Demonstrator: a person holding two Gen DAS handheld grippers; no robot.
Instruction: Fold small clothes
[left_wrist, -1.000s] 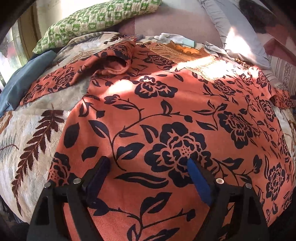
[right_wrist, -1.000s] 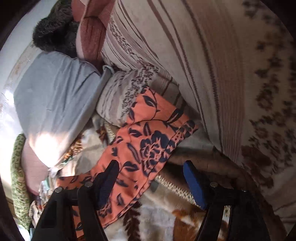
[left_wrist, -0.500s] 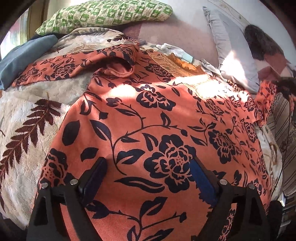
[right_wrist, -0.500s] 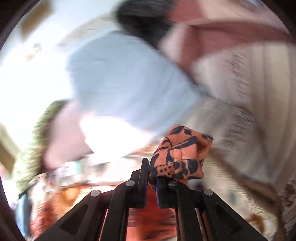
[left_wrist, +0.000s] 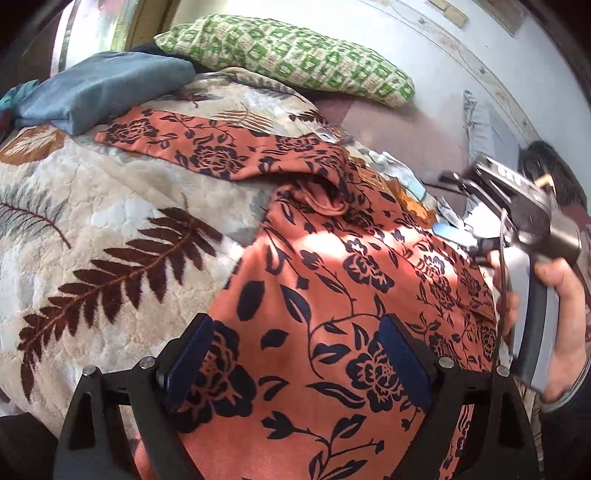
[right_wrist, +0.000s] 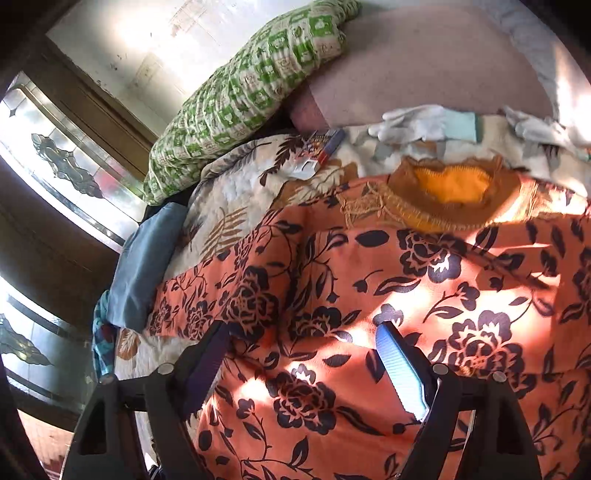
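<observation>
An orange garment with dark flowers (left_wrist: 332, 295) lies spread on the bed. One sleeve (left_wrist: 177, 140) stretches toward the blue cushion. My left gripper (left_wrist: 295, 332) hovers open over the garment's near part, with cloth below the jaws but not pinched. My right gripper (right_wrist: 303, 343) hangs over the garment's (right_wrist: 424, 295) upper body near the collar. Its jaws are opening and nothing is gripped between them. In the left wrist view a hand (left_wrist: 561, 306) holds that gripper at the right edge, and one blue pad (left_wrist: 450, 232) shows. A fold of cloth (right_wrist: 509, 266) crosses the body at right.
A leaf-patterned blanket (left_wrist: 110, 240) covers the bed. A green-checked pillow (left_wrist: 288, 55) and a blue cushion (left_wrist: 99, 92) lie at the far side. An orange knit piece (right_wrist: 450, 192) and white gloves (right_wrist: 417, 122) sit past the collar. A window (right_wrist: 48, 166) is at left.
My right gripper shut on the right sleeve, swung it fast across toward the garment's middle, and has let it go. My left gripper drifted and rolled a little and stayed open.
</observation>
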